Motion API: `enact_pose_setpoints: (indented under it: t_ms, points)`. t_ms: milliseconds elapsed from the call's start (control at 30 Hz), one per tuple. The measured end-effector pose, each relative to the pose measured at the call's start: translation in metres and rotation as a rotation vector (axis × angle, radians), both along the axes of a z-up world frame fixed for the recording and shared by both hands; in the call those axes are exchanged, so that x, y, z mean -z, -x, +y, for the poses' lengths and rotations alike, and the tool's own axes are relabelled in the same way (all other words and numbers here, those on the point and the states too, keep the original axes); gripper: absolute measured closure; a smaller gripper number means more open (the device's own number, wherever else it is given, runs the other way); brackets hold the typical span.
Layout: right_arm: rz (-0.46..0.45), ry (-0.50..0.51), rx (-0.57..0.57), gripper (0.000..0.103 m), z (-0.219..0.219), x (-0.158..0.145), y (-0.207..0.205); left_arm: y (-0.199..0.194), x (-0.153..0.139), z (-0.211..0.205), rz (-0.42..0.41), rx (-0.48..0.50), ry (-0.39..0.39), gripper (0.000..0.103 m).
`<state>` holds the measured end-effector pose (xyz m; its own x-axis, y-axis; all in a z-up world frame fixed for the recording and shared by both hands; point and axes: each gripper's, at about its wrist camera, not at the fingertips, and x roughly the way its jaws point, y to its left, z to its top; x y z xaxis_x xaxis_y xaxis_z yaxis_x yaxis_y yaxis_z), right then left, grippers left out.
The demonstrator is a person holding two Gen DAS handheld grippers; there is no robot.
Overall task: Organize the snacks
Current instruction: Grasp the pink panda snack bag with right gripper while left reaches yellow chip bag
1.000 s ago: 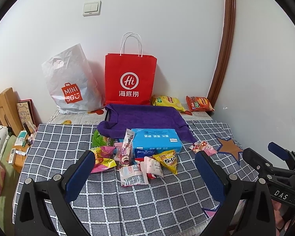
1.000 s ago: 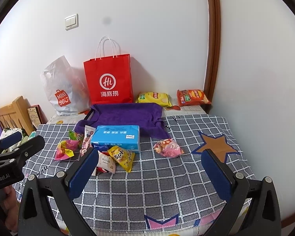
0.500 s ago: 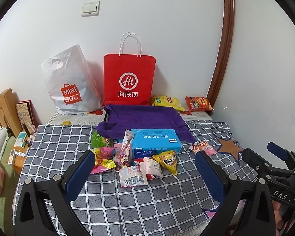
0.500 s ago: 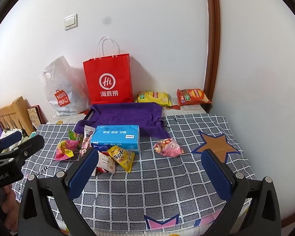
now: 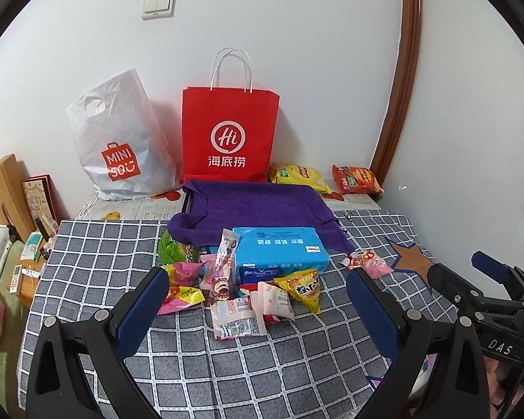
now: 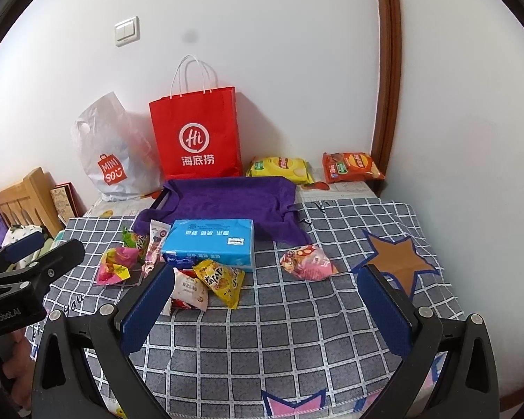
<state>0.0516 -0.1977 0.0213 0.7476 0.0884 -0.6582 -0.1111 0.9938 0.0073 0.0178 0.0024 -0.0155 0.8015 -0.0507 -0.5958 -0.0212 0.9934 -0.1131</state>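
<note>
Both claws, left claw [image 5: 255, 300] and right claw [image 6: 262, 293], gape wide and empty low in frame, snack packets [image 5: 248, 300] clustered mid-frame by the blue pack [image 5: 279, 251].

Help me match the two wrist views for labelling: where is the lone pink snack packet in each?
Left wrist: pink snack packet right of centre, right of the blue tissue pack.
Right wrist: pink snack packet just right of centre.
Shared landmark: brown star patch, right of it.
</note>
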Motion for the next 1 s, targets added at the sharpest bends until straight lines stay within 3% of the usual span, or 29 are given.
enact_pose_setpoints:
  t_ms: [433, 833, 1000]
  points:
    - [0.084, 0.023, 0.058, 0.0, -0.01, 0.04, -0.048, -0.046, 0.033, 0.017, 0.074, -0.009, 0.005, 0.001]
    - [0.169, 0.078, 0.121, 0.0, -0.047, 0.099, -0.104, -0.095, 0.078, 0.045, 0.176, -0.053, 0.012, 0.001]
    - [0.212, 0.035, 0.13, 0.0, -0.06, 0.121, -0.128, -0.107, 0.09, 0.057, 0.202, -0.073, 0.027, 0.001]
